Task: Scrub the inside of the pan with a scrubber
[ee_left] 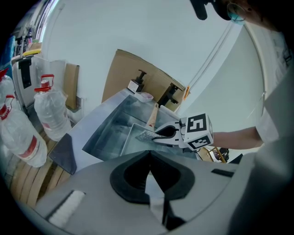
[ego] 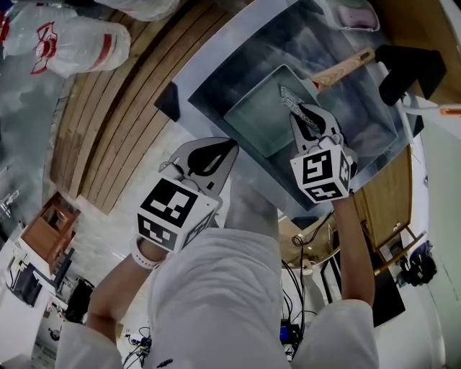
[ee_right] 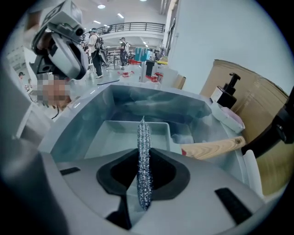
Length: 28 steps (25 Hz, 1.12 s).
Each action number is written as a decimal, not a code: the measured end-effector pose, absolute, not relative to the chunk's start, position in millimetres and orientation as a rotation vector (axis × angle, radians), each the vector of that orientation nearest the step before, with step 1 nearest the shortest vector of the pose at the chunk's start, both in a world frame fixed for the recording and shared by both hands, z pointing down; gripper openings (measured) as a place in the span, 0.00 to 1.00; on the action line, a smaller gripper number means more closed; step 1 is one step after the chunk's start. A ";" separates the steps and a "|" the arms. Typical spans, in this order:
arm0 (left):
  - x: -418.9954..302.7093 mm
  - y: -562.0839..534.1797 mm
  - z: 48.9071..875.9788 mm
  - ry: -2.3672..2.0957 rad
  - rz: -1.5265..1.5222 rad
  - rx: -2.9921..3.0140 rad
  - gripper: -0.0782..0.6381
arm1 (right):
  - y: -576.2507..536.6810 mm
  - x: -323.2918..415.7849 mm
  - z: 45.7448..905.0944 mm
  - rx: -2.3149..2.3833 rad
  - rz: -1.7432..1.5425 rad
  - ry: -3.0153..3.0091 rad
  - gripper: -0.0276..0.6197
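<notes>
A square grey pan [ego: 263,119] with a wooden handle [ego: 346,66] lies in the steel sink [ego: 209,54]. My right gripper [ego: 295,112] hangs over the pan's right half, shut on a steel-wool scrubber [ego: 297,102] that sticks out past its tips. In the right gripper view the scrubber [ee_right: 144,156] stands edge-on between the jaws, above the pan [ee_right: 115,135]. My left gripper [ego: 232,146] is shut on nothing, at the sink's near rim outside the basin. From the left gripper view I see the pan [ee_left: 133,140], the scrubber [ee_left: 145,135] and the right gripper [ee_left: 156,134].
Plastic water bottles [ego: 68,39] lie on wooden slats left of the sink. A soap dish [ego: 353,14] sits at the sink's far corner, beside a black pump dispenser [ee_right: 225,94]. A black fixture [ego: 410,68] stands to the right. People stand far off in the right gripper view.
</notes>
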<state>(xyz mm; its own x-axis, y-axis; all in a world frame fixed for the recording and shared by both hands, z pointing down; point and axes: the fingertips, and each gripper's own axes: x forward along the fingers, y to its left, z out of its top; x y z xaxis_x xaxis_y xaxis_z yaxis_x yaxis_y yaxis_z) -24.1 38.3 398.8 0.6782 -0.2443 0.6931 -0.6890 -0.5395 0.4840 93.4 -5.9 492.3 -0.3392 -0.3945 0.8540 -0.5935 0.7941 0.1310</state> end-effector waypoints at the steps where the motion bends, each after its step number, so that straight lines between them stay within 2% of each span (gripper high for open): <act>1: -24.6 38.8 399.0 -0.716 0.726 2.107 0.12 | -0.8 90.3 493.5 0.730 0.266 -1.983 0.13; 19: -26.4 46.7 398.4 -0.727 0.719 2.100 0.12 | 57.7 37.1 509.5 0.615 0.613 -2.088 0.13; 28: -24.9 51.3 397.5 -0.724 0.720 2.105 0.12 | 68.6 31.7 521.4 0.615 0.926 -2.106 0.13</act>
